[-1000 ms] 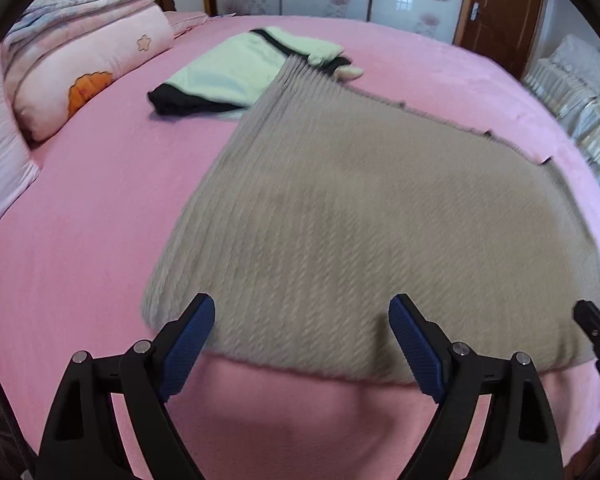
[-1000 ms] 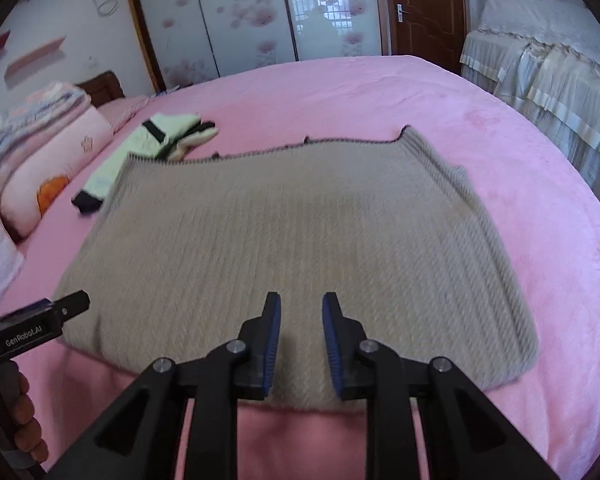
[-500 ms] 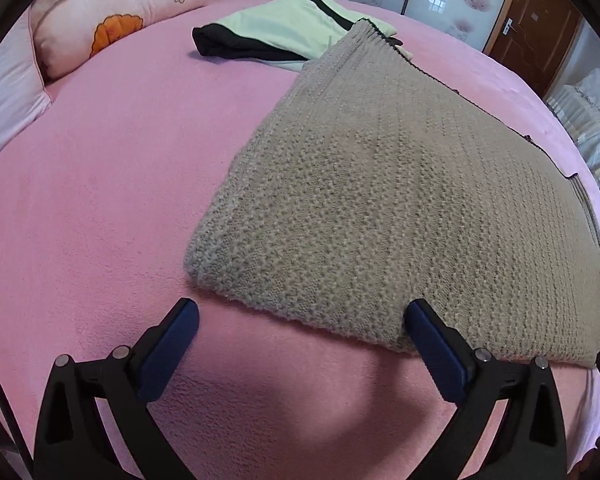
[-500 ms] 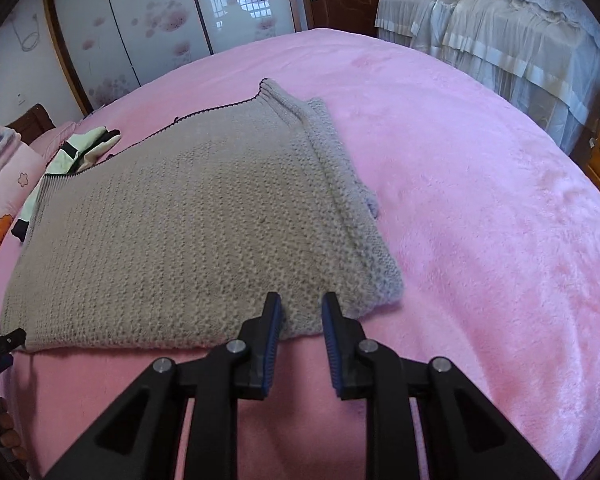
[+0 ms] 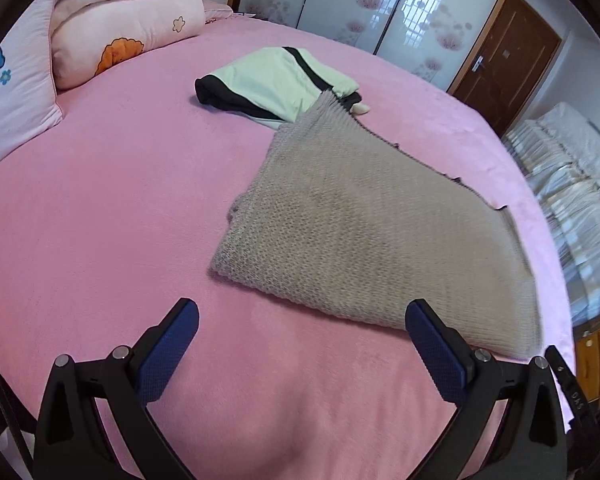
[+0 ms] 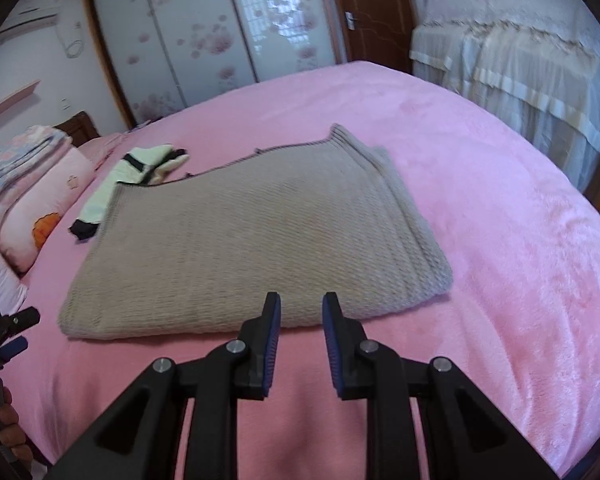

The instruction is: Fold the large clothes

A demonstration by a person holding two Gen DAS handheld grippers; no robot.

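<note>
Sweater (image 6: 252, 240): on the bed (image 6: 480, 208), folded flat, now farther from my tools.
Left gripper (image 5: 300, 344): wide open, empty, pulled back.
Right gripper (image 6: 300, 328): narrowly parted, empty.
Meaning: fold released; next fold pending.

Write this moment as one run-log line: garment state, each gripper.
grey knit sweater: folded, flat on pink bed | left gripper: open, empty | right gripper: slightly open, empty
</note>
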